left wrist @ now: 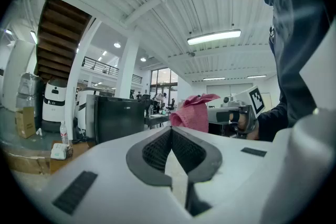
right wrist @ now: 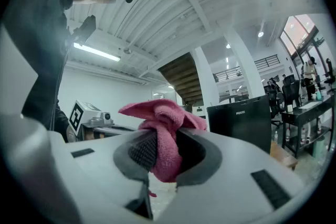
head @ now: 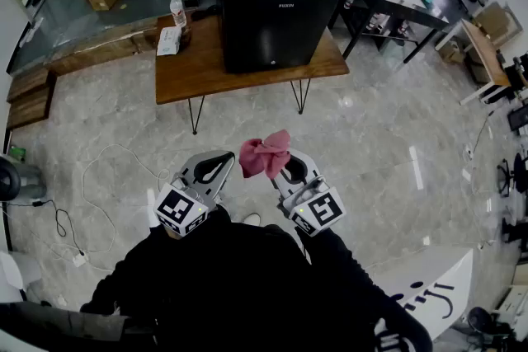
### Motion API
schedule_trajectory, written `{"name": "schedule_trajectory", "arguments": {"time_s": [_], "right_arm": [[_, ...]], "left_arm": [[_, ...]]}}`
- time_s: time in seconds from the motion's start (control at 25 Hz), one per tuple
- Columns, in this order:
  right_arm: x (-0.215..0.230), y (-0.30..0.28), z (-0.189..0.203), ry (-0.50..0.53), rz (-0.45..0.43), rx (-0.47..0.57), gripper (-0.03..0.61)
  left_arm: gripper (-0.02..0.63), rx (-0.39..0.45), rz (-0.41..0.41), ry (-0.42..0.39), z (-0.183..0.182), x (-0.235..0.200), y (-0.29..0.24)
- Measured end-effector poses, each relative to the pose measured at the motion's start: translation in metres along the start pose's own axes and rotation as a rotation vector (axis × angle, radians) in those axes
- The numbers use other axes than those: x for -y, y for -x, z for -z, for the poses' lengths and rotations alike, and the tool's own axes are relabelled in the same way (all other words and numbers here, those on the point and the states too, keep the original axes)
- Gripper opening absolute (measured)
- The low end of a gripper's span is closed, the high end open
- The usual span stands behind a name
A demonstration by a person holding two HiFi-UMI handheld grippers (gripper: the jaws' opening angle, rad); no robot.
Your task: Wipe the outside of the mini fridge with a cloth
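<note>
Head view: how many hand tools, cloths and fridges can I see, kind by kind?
Tools: 2, the left tool and the right tool
Cloth: 1
Fridge: 1
Total: 4

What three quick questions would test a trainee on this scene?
1. True or false: the left gripper holds the cloth.
2. The fridge stands on: A) the floor B) the table C) a shelf.
3. Which upright thing shares the table with the fridge?
Key: 1 false, the right gripper holds it; 2 B; 3 the bottle.
</note>
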State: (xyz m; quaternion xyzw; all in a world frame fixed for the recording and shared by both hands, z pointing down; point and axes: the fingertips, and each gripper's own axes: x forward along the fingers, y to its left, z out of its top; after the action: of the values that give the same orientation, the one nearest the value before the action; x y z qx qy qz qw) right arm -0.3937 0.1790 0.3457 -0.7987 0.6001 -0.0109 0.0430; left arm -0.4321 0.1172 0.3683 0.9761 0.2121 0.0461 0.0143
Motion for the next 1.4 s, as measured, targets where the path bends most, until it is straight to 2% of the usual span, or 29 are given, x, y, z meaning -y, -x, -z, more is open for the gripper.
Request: {"name": "schedule_trajectory", "arguments": {"time_s": [0.48, 0.72, 1.04, 1.4], "right_arm": [[0.011, 0.022, 0.005, -0.027, 0.035, 0.012, 0.071], [0.037, 0.011, 0.005, -0.018, 0.07, 0.001, 0.072], [0.09, -0.061, -0.021, 0.028, 0.081, 0.051, 0.072], [0.183, -0.195, -0.036, 0.044, 0.146, 0.019, 0.072]], "left_arm": [[0.006, -0.011, 0.004, -0.017, -0.002, 0.015, -0.015], [0.006, -0.01, -0.018, -0.032, -0.012, 0.001, -0.027], [0.006, 0.027, -0.077, -0.068, -0.033, -0.071, -0.066], [0.006, 0.1, -0.138, -0.079, -0.058, -0.201, -0.14]]}}
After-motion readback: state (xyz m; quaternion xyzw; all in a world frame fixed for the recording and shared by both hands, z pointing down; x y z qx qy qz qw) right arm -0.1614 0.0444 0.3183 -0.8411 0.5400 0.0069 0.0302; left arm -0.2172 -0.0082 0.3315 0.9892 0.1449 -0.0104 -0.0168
